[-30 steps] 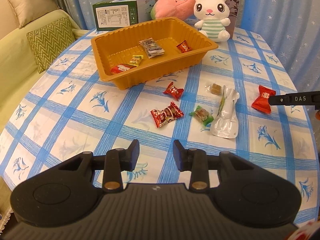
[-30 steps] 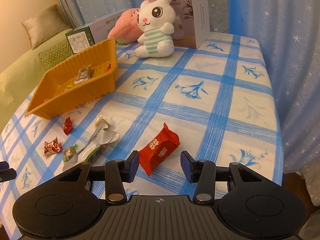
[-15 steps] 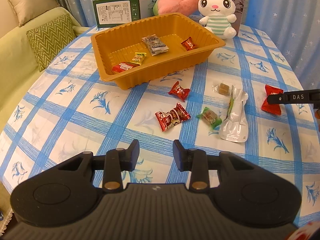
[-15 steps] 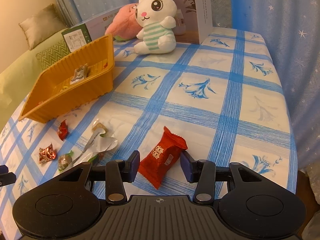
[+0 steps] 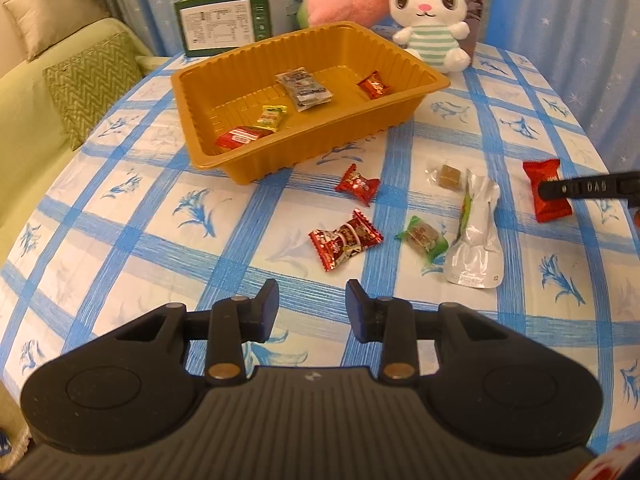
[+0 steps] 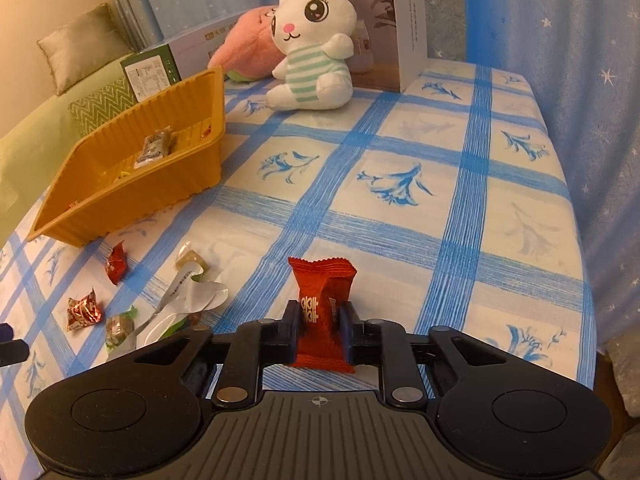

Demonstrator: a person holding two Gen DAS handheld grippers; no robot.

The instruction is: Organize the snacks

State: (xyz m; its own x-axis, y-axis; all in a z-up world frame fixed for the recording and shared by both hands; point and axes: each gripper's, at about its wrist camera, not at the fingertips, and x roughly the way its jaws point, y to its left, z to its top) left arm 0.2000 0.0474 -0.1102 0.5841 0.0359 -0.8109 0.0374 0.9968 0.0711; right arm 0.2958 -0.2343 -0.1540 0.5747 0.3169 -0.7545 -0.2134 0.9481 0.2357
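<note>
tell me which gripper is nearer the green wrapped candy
Left. The left gripper hovers open just short of the green wrapped candy; the right gripper sits farther off, shut on the red snack pack.

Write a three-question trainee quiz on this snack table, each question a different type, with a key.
1. True or false: the right claw is shut on the red foil snack packet.
2. How many wrapped snacks lie inside the ribbed orange plastic tray?
3. Multiple choice: the left claw is A) gripping the red-and-white twisted candy, B) open with nothing between its fingers, C) resting inside the tray.

Key: 1 true; 2 four; 3 B.
</note>
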